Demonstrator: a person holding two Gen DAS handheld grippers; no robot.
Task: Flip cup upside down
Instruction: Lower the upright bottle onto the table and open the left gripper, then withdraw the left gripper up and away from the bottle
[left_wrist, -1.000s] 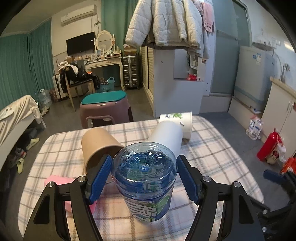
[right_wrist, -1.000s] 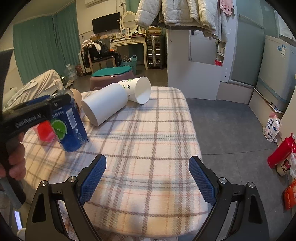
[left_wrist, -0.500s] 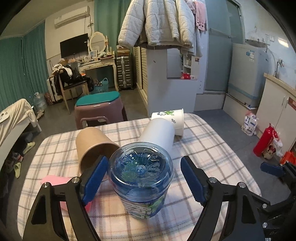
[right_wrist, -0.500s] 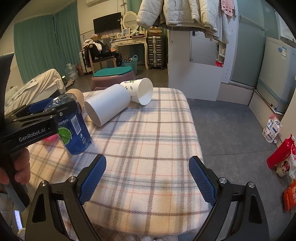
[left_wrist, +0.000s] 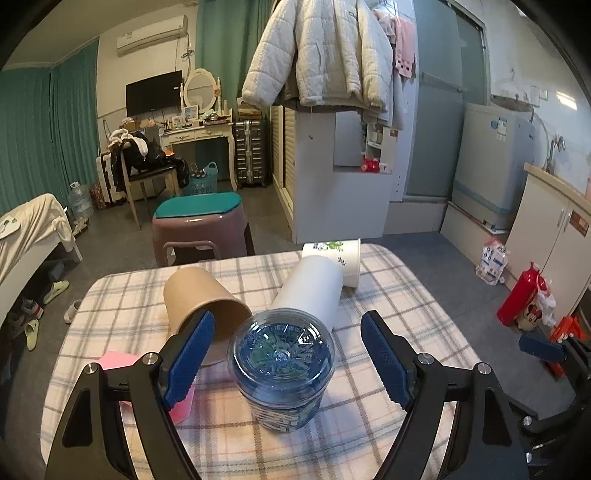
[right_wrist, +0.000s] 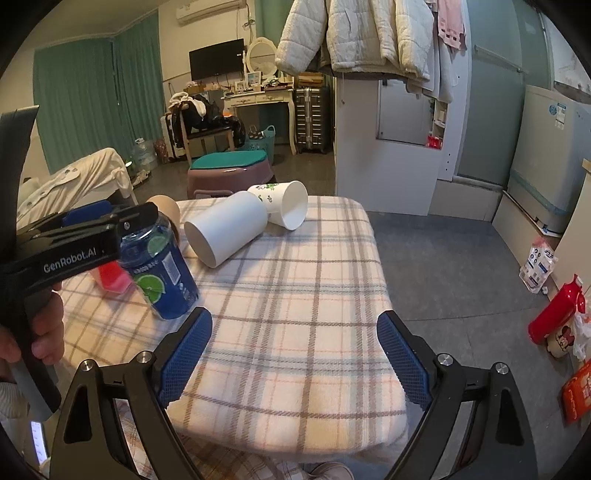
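the table (left_wrist: 388, 288), under its plaid cloth, fills most of what i can see from both hands. at its far end three cups lie on their sides: a tall white cup (left_wrist: 310, 288) in the middle with its long axis running away from the grippers, a printed paper cup (left_wrist: 338, 254) touching its far end, and a brown cup (left_wrist: 201, 299) to its left, mouth turned toward the near side. something pink (left_wrist: 118, 360) lies flat on the cloth beside the brown one, half hidden by the left finger.

the blue cup (left_wrist: 282, 363) is the one that matters. it stands with its moulded base up and its open end down on the cloth, axis close to vertical, perhaps leaning a touch. from the right-hand view it rests on the table on its own.

the left gripper (left_wrist: 284, 363) has the cup directly between its fingers, pads (left_wrist: 190, 360) spread wide with clear gaps on either side, so it grips nothing. the cup sits straight ahead along its fingers, level with the pads.

the right gripper (right_wrist: 295, 356) hangs over the near right edge of the table, jaws wide and empty. the blue cup lies well off to its left, so the left hand is far nearer.

i'd judge this cup already turned over; the left hand need only draw straight back without clipping it.
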